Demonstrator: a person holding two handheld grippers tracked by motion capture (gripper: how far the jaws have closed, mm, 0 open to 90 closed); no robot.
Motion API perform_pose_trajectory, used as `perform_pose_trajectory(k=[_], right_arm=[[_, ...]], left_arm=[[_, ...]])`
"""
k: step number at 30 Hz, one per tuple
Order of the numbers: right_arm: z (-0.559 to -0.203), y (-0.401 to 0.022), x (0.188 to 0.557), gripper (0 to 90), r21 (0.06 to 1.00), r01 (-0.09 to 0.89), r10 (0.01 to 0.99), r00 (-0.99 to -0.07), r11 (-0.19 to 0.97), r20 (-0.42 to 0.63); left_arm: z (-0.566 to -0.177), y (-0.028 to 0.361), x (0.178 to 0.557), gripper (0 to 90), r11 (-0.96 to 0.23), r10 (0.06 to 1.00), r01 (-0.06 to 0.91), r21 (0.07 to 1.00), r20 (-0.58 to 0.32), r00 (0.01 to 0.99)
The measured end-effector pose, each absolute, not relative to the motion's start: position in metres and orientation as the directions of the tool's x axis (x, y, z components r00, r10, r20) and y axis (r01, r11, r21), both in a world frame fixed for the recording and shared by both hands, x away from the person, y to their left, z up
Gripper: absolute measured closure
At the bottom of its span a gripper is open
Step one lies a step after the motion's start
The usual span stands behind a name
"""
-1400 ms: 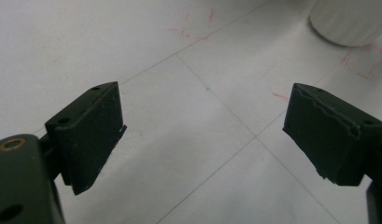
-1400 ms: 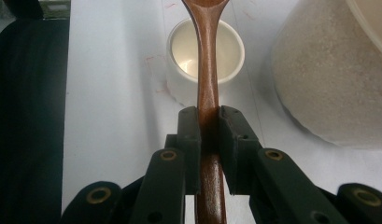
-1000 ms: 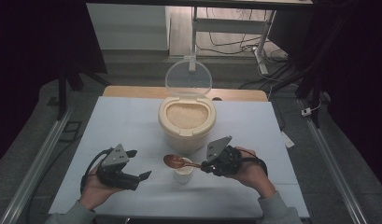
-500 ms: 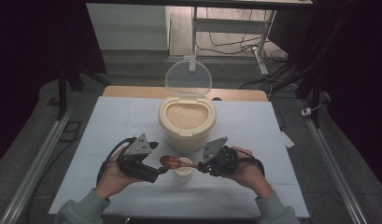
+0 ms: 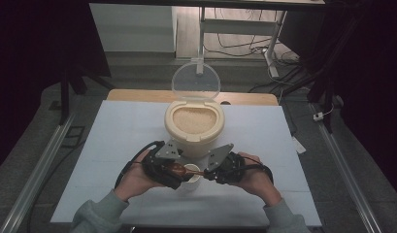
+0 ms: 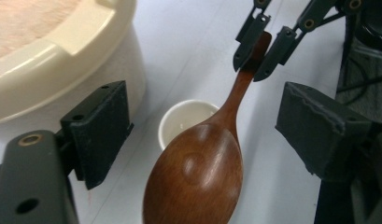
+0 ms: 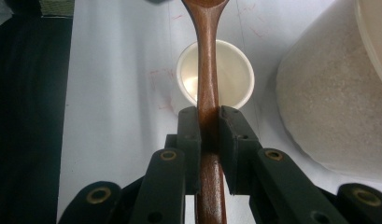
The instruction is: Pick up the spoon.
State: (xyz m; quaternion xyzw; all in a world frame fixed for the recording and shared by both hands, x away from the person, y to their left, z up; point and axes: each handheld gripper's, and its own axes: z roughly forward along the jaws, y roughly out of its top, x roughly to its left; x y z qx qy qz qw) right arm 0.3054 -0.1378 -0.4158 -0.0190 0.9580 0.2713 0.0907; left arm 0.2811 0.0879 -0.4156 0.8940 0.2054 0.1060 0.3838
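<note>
A brown wooden spoon (image 7: 207, 56) hangs level above a small white cup (image 5: 191, 171) on the table. My right gripper (image 7: 208, 140) is shut on the spoon's handle. The spoon's bowl (image 6: 198, 172) lies between the jaws of my left gripper (image 6: 209, 133), which is open, with a gap on each side of the bowl. In the high view the left gripper (image 5: 169, 167) and the right gripper (image 5: 210, 171) face each other across the cup, just in front of a cream rice container (image 5: 194, 126). The cup (image 6: 179, 123) looks empty.
The container holds rice, and its clear lid (image 5: 196, 80) stands open at the back. Its wall (image 7: 333, 102) is close beside the cup. The white tabletop (image 5: 113, 136) has free room left and right of the hands.
My left gripper has moved right, from the table's left part to the spoon's bowl, which now sits between its open jaws. The right gripper has kept its hold and barely moved.
</note>
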Motion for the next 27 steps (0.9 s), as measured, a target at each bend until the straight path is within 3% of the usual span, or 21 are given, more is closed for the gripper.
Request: perform_pose_trajectory(k=[5,17,27], right_arm=[[-0.415,-0.136,0.304,78.8,0.515,-0.099,0.002,-0.982,0.851,-0.191],[-0.418,-0.131,0.301,78.7,0.490,-0.147,-0.039,-0.974,0.859,-0.225],[-0.416,-0.130,0.295,78.7,0.477,-0.202,-0.076,-0.960,0.855,-0.271]], left_arm=[[-0.418,0.084,0.285,27.5,-0.668,0.378,0.266,0.695,0.010,0.926],[-0.425,0.068,0.295,46.1,-0.743,0.309,0.257,0.618,-0.024,0.951],[-0.431,0.056,0.293,65.2,-0.804,0.248,0.201,0.559,0.008,0.969]])
